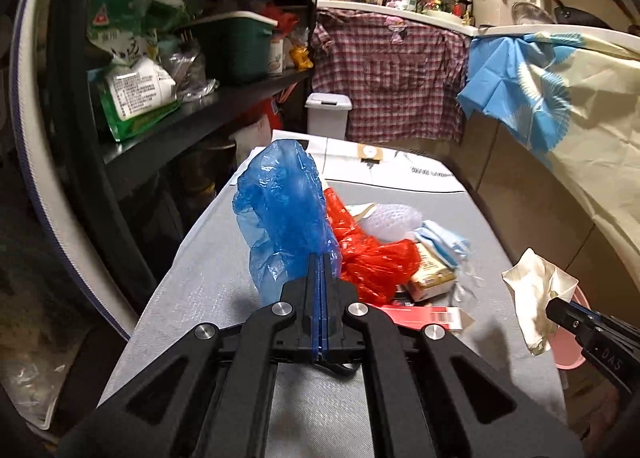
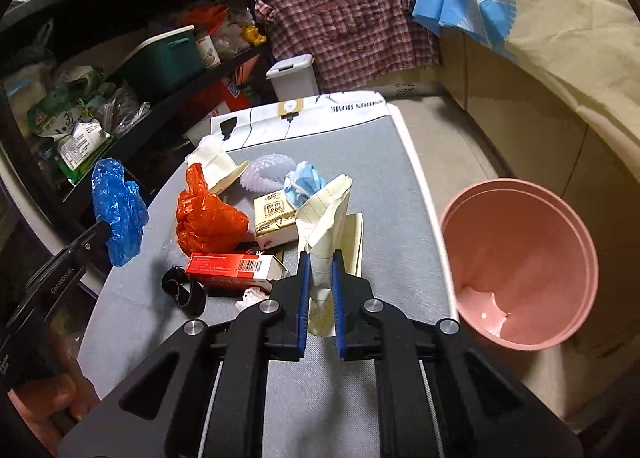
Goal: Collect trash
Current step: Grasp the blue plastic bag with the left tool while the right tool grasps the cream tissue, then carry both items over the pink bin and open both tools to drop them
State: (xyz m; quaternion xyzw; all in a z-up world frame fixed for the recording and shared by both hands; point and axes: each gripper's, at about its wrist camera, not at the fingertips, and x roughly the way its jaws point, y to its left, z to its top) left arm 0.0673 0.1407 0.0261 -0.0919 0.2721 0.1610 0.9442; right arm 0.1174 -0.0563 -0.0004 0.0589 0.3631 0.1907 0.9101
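Now left tool [image 1: 321, 258] clenched on blue plastic bag [image 1: 280, 213], right tool [image 2: 320, 258] pinching crumpled paper [image 2: 326, 213].

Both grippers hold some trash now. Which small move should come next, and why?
Probably swing the right gripper right, over the pink bin, and let go. It already grips the crumpled paper, and the bin stands open just beside the table. The left gripper, holding the blue bag, is farther away.

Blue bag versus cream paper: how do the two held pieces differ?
The blue plastic bag is thin, translucent film in the left gripper, whose jaws are fully closed. The cream paper is opaque, ruled and creased, and the right gripper keeps a gap around it. Both are lifted off the grey table.
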